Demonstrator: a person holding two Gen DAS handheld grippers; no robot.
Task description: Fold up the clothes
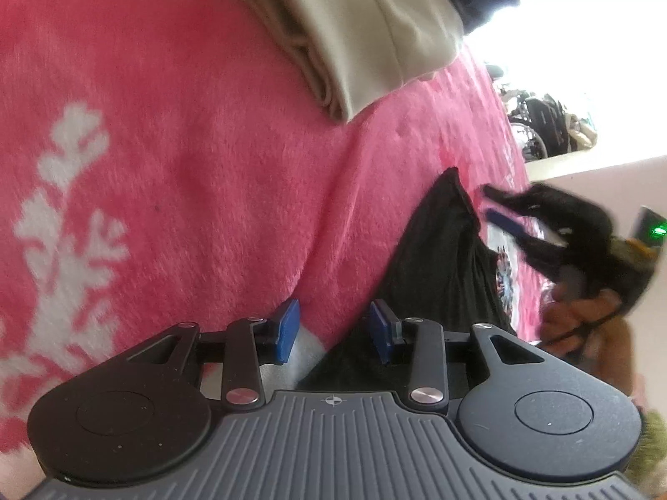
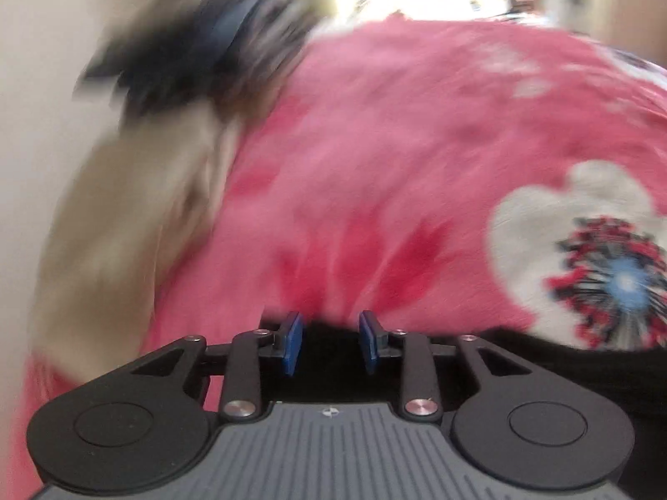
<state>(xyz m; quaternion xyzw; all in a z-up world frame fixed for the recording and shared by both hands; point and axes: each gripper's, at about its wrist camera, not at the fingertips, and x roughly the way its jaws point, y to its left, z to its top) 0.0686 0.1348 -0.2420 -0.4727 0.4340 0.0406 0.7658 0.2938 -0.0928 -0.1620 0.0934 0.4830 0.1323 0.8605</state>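
Hovering over the fuzzy pink blanket (image 1: 187, 158), my left gripper (image 1: 335, 331) and right gripper (image 2: 330, 343) gape narrowly, pads clear of the limp black garment (image 1: 437, 258); only the left view shows folded beige cloth (image 1: 375, 33)

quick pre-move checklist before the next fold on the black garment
1. Left hand-held gripper open: ok.
2. Right hand-held gripper open: ok, nothing pinched.
3. Black garment lying on the pink blanket: ok.
4. Garment edge between the left pads: cannot tell, it sits just below them.
5. Folded beige garment lying apart from the black one: ok.
6. Right view sharp enough to aim: not ok, blurred.
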